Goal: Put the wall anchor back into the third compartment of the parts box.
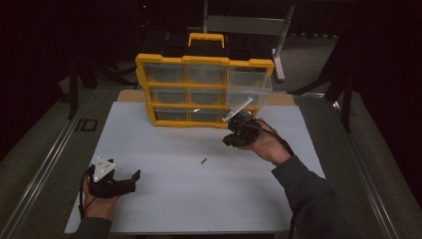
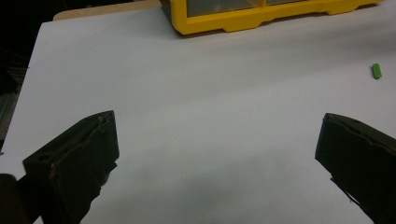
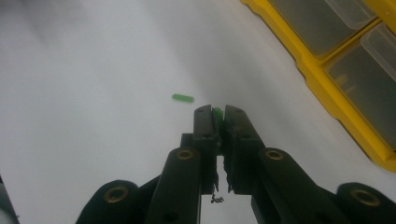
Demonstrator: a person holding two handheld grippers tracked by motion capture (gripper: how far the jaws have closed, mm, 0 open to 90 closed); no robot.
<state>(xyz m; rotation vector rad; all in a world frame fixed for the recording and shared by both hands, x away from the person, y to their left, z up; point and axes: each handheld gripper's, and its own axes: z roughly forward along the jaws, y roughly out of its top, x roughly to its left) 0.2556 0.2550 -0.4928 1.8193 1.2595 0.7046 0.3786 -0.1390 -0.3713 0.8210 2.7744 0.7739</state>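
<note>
1. While the right gripper point(image 3: 217, 115) stood closed on a small green piece point(image 3: 217, 113), that piece sat pinched between the jaw tips, with only a sliver of green showing between them, so its long axis could not be told.
2. From the high view, the right gripper point(image 1: 238, 133) hung above the counter point(image 1: 164, 209) toward its far right part, just in front of the yellow organizer point(image 1: 205, 61) that stood along the far edge.
3. One clear drawer point(image 1: 250, 85) at the organizer's upper right was pulled out, and it lay up and beyond the right gripper; as a judgement, the held piece was bound for it, so the coming move turned on lifting the piece up and forward over the drawer's front wall.
4. A second green piece point(image 1: 203, 161) lay loose on the counter near its middle, between the two hands and somewhat nearer the right one; in the left gripper view it showed toward the right point(image 2: 376, 71), its long axis running roughly away from that camera.
5. Near the counter's near left corner, the left gripper point(image 1: 130, 179) rested low with its jaws spread wide and nothing between them.
</note>
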